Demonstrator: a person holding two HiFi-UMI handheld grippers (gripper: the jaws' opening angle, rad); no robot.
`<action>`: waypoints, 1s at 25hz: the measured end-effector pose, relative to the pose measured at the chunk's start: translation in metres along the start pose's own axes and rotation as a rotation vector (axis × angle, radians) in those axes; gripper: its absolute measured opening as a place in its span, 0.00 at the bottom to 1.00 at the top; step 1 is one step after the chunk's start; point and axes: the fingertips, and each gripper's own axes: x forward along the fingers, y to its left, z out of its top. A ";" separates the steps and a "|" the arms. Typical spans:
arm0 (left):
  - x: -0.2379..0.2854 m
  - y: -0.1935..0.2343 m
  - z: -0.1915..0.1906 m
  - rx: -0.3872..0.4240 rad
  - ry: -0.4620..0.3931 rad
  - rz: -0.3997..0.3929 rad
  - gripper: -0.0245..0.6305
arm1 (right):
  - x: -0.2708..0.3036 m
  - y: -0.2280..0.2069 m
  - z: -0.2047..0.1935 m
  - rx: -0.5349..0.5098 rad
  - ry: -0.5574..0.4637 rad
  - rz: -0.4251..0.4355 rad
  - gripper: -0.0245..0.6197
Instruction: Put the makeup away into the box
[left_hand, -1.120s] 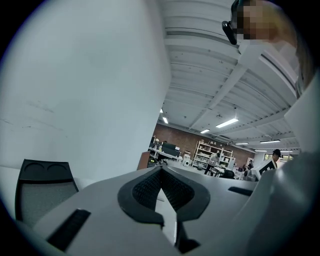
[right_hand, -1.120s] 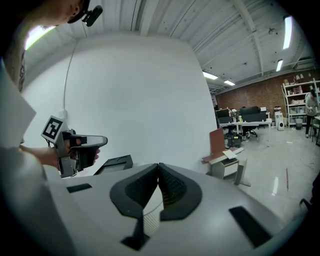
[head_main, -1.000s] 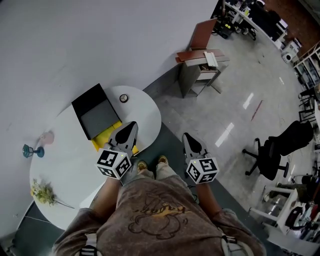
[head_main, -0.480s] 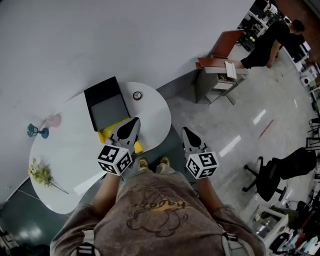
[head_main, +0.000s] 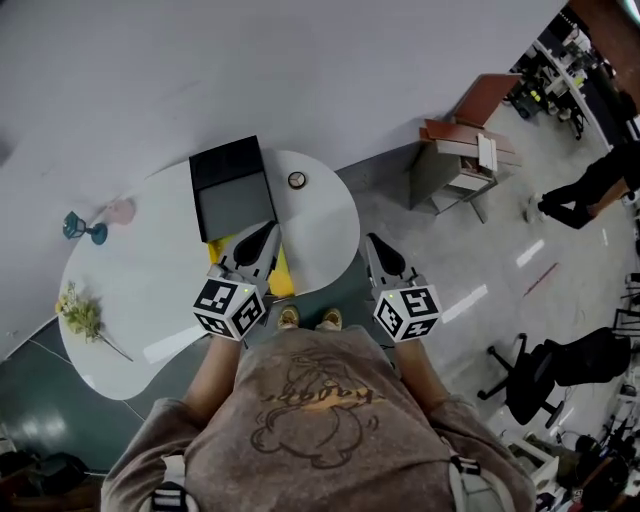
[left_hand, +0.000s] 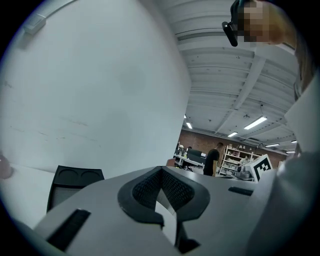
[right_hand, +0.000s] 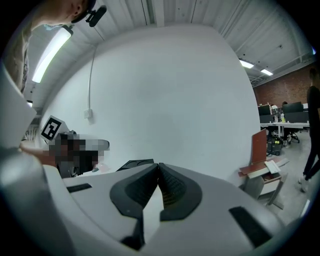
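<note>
The open black box (head_main: 235, 205) lies on the white table (head_main: 150, 290), long axis toward the wall, with a round compact (head_main: 297, 180) just beside it. Only the left gripper view shows the two hollows in its lid (left_hand: 77, 175). The left gripper (head_main: 262, 238) and the right gripper (head_main: 378, 250) both have their fingers closed and empty.

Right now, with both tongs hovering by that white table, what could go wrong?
The left tongs and right tongs are both shut and empty. Reaching in like that could shove the small round item, which lies near the table edge, onto the floor.
The yellow thing sits at the near edge, partly under the left tongs. A bump could knock it off.
A wide leftward sweep might topple the teal goblet.
</note>
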 end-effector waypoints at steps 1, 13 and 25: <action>-0.001 0.003 0.001 -0.003 -0.004 0.010 0.07 | 0.003 0.001 0.001 -0.003 0.001 0.007 0.04; -0.024 0.022 -0.002 -0.039 -0.030 0.094 0.07 | 0.029 0.019 0.011 -0.031 -0.005 0.088 0.16; -0.043 0.033 -0.003 -0.054 -0.038 0.142 0.07 | 0.053 0.044 -0.001 -0.029 0.079 0.213 0.62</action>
